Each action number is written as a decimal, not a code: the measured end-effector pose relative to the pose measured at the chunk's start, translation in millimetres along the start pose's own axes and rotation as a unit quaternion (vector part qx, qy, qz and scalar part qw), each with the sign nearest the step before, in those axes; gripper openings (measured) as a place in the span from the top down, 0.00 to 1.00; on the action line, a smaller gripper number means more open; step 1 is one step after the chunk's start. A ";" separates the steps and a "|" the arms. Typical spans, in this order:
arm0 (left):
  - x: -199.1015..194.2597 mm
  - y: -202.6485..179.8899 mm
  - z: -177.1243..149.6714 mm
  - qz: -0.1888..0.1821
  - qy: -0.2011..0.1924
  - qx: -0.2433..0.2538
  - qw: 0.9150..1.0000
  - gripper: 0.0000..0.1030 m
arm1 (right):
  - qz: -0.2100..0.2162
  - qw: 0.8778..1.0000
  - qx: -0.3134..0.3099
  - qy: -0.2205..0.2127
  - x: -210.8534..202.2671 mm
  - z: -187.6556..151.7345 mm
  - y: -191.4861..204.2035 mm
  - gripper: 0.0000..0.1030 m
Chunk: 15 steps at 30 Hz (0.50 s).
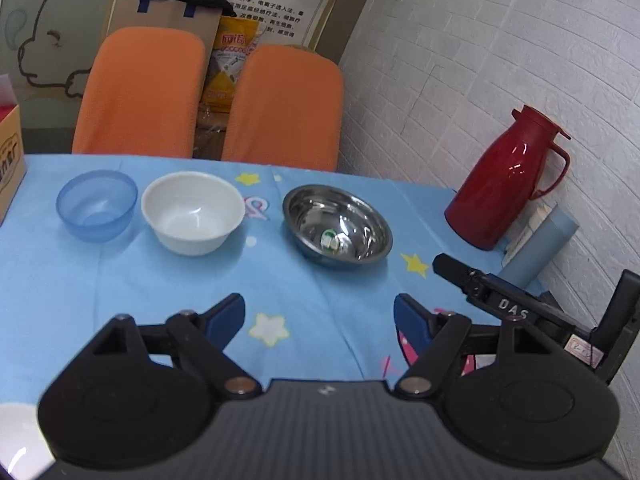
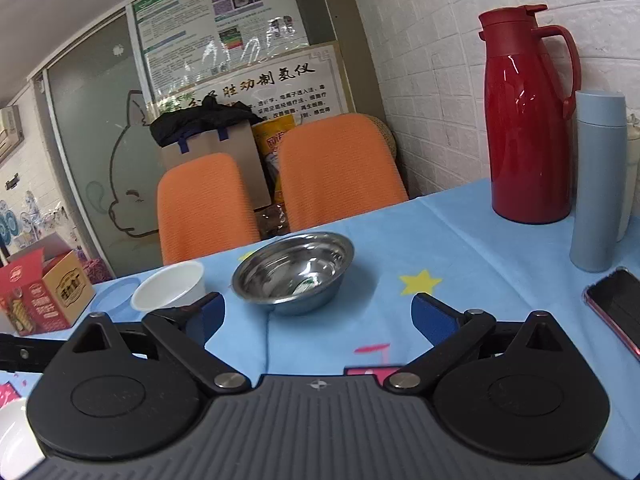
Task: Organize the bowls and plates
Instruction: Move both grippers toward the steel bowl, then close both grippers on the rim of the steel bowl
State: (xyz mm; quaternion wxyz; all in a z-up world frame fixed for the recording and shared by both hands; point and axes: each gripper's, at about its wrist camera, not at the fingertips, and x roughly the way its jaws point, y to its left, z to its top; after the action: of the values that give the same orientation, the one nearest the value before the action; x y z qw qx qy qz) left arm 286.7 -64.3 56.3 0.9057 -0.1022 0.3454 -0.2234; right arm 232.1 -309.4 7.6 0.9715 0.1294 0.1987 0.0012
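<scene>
The left tool hangs above the blue star-patterned bench, jaws apart with nothing between them. Ahead stand three bowls in a row: blue bowl, white bowl just beside it, steel bowl apart. A red jug stands far right, near the right tool.

left gripper: black linkage arms, round black hubs, silver pivot screws, blue pads at 10 and 2 o'clock.
right gripper: same build, ribbed grey body; white "DAS" lettering in the left view.
</scene>
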 end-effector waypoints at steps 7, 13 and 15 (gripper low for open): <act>75.3 8.2 45.8 -0.025 0.001 -0.065 0.998 0.26 | -0.020 0.997 0.000 0.068 104.0 20.3 -16.0 0.00; 115.8 13.8 29.1 -0.009 -0.002 -0.082 0.997 0.26 | -0.013 0.994 -0.027 0.101 138.5 12.8 -12.7 0.00; 120.6 8.2 28.2 -0.006 -0.013 -0.073 0.997 0.26 | -0.015 0.996 -0.031 0.083 129.3 12.4 -12.1 0.00</act>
State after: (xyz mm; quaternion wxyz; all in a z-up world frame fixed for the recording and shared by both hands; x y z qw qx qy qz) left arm 388.2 -113.5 4.5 0.8989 -0.1724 0.3487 -0.2015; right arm 355.4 -317.3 -34.3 0.9550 0.0960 0.2806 0.0036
